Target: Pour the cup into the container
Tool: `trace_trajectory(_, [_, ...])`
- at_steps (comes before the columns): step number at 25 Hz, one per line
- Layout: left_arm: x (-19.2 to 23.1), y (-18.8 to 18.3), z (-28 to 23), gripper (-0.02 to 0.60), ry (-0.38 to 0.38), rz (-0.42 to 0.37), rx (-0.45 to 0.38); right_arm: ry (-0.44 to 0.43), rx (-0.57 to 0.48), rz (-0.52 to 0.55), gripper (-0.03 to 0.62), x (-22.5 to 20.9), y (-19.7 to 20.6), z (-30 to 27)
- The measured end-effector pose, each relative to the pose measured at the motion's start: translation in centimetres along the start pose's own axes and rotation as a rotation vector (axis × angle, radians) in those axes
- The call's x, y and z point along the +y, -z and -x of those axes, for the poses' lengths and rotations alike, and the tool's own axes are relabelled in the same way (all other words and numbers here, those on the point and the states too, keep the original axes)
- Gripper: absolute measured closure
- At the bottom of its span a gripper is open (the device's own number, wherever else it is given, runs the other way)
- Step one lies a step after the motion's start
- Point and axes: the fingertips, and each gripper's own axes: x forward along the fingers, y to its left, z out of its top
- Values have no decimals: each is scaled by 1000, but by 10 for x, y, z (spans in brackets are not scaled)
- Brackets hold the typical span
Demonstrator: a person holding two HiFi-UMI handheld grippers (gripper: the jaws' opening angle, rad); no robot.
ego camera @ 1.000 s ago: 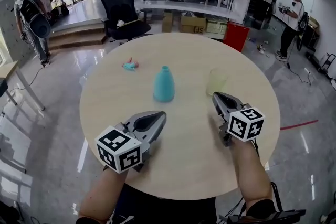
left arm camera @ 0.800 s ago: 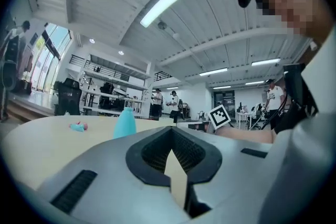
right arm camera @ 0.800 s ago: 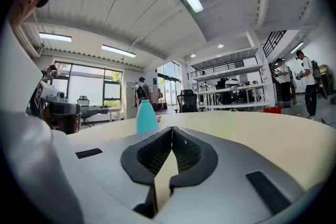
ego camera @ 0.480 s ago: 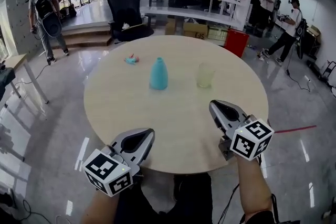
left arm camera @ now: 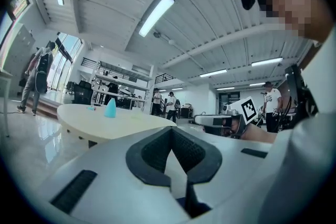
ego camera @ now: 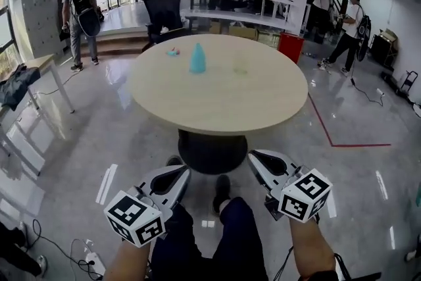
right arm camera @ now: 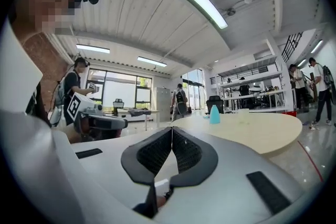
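We stepped back from the desk [ego camera: 223, 102], now well ahead. Left claw [ego camera: 179, 171] and right claw [ego camera: 260, 158] were closed, empty. Cup [ego camera: 241, 68] and teal container [ego camera: 197, 58] sat apart on it; no pour under way.

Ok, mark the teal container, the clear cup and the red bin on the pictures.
teal container [ego camera: 197, 59], head view, middle of its body.
clear cup [ego camera: 241, 67], head view, its side wall.
red bin [ego camera: 290, 48], head view, its front face.
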Motion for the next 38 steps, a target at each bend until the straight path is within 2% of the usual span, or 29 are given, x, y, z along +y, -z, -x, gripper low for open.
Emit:
trace_trajectory(4, [-74, 12, 58, 588, 1, 18, -9, -1, 6, 12, 586, 64, 5, 74])
trace_trajectory(8, [-155, 37, 115, 588, 50, 3, 16, 4, 11, -3, 586, 133, 23, 150])
trace_trajectory(12, [-209, 36, 161, 588, 70, -7, 12, 19, 13, -24, 586, 181, 22, 197])
trace_trajectory(20, [-270, 43, 274, 588, 75, 10, -3, 3, 15, -38, 586, 297, 30, 253])
trace_trajectory(24, [-303, 53, 319, 588, 71, 11, 11, 1, 29, -63, 586, 341, 41, 287])
trace_trajectory(31, [-333, 67, 377, 588, 58, 25, -10, 10, 21, -81, 586, 391, 49, 323])
trace_trajectory(38, [-365, 73, 410, 588, 41, 32, -7, 32, 10, -114, 586, 416, 46, 361])
